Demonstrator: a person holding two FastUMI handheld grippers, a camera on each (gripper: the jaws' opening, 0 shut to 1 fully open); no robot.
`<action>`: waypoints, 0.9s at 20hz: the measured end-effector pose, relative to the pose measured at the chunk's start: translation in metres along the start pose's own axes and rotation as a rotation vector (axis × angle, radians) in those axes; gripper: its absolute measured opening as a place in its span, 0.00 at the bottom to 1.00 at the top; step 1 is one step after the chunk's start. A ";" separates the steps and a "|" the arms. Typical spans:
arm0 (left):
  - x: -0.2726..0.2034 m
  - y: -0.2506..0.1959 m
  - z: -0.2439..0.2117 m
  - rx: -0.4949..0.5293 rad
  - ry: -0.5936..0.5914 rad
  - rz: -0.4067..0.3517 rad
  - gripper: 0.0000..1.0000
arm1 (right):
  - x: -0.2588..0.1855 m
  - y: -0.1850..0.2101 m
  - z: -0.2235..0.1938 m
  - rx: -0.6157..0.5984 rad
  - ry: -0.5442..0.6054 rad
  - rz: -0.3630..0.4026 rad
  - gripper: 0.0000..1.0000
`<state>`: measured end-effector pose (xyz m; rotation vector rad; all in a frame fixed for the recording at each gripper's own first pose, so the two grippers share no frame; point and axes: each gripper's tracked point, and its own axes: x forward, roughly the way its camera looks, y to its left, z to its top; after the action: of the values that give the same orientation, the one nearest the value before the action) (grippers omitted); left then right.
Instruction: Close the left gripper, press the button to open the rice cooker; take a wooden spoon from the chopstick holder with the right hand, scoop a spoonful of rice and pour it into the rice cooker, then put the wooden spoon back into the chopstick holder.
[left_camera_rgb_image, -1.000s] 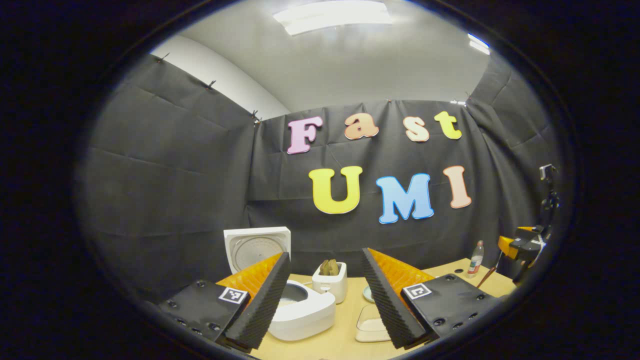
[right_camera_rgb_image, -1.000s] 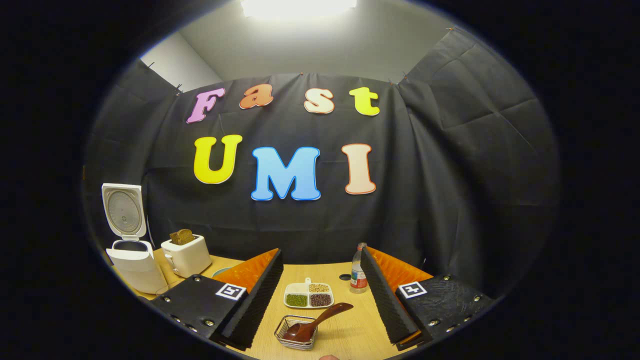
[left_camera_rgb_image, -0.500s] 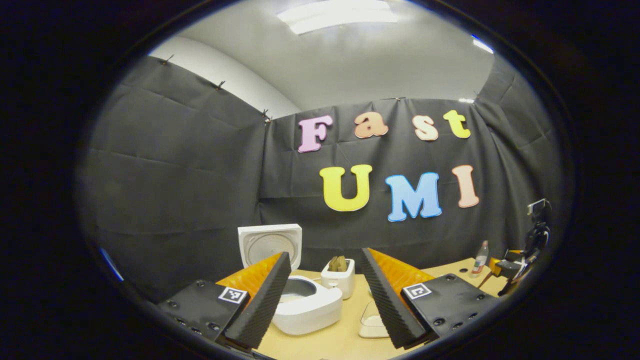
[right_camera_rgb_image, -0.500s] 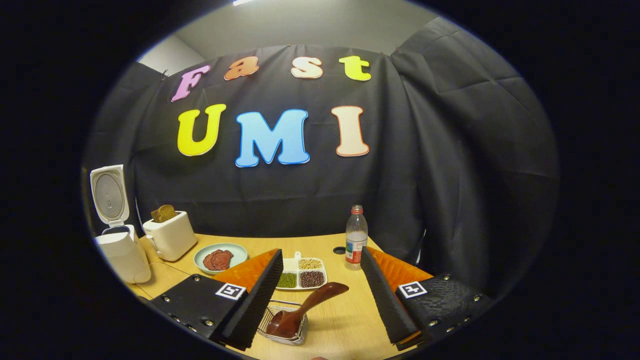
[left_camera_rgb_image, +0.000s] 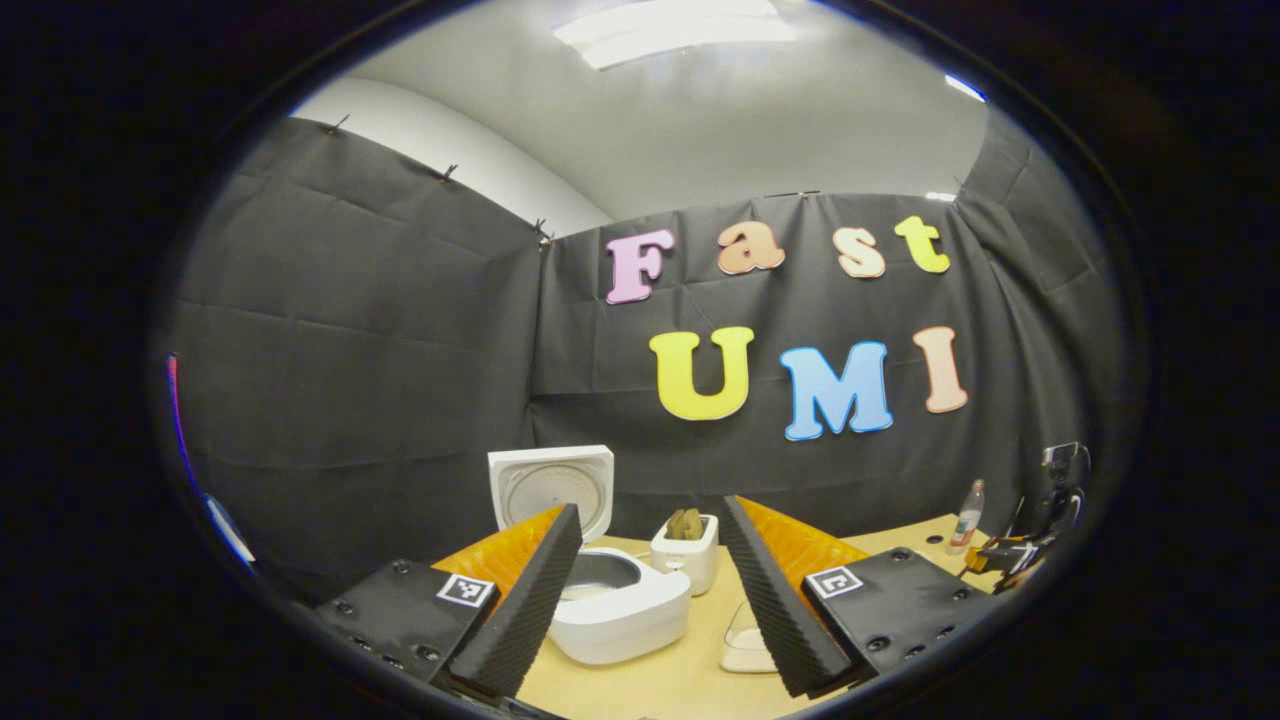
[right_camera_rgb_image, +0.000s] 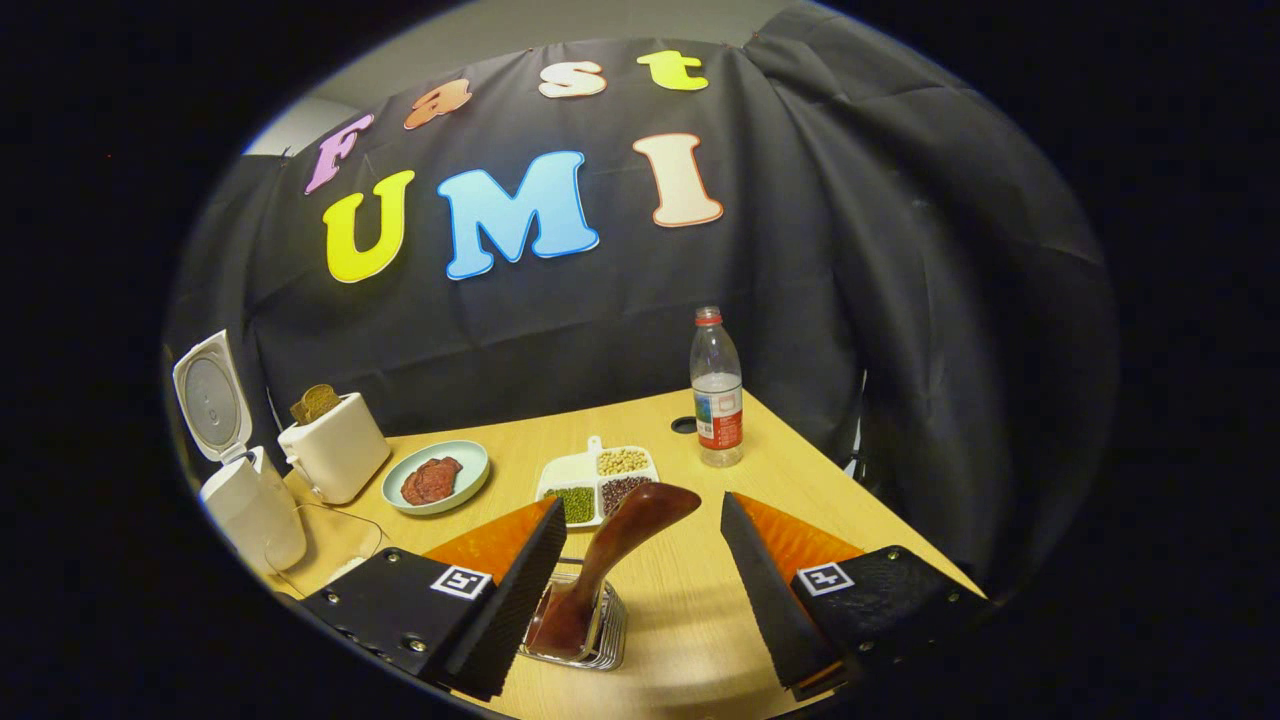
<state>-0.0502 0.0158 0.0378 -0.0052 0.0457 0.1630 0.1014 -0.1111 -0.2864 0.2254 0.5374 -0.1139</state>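
Note:
The white rice cooker (left_camera_rgb_image: 622, 603) stands with its lid (left_camera_rgb_image: 552, 485) up, just beyond my open left gripper (left_camera_rgb_image: 652, 512); nothing is between its fingers. A clear rice container (left_camera_rgb_image: 742, 645) lies beside the cooker, partly hidden by one finger. In the right gripper view, the brown wooden spoon (right_camera_rgb_image: 612, 540) stands bowl-down in a wire chopstick holder (right_camera_rgb_image: 608, 640). Its handle end rises between the fingers of my open right gripper (right_camera_rgb_image: 642, 508); the jaws stand wide and do not touch it. The cooker (right_camera_rgb_image: 250, 505) sits far left.
On the wooden table (right_camera_rgb_image: 790, 470) stand a white toaster (right_camera_rgb_image: 335, 455) holding bread, a plate of meat (right_camera_rgb_image: 435, 480), a divided dish of beans (right_camera_rgb_image: 600, 472) and a water bottle (right_camera_rgb_image: 717, 390). The right gripper and the hand holding it (left_camera_rgb_image: 1010, 552) show far right in the left gripper view.
My right gripper has tipped down and come forward, so the spoon handle now stands between its fingers. The left gripper has turned slightly left and stays open.

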 end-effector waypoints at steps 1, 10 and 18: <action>-0.002 0.000 -0.001 0.002 -0.001 0.006 0.98 | 0.003 0.000 -0.005 0.021 0.017 0.006 0.94; -0.014 0.004 -0.008 -0.022 0.013 0.056 0.97 | 0.013 0.026 -0.035 0.125 0.173 0.135 0.53; -0.015 0.012 -0.013 -0.026 0.000 0.047 0.97 | 0.000 0.039 -0.012 0.071 0.113 0.141 0.11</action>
<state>-0.0675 0.0252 0.0259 -0.0302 0.0441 0.2106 0.1021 -0.0704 -0.2890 0.3393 0.6284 0.0170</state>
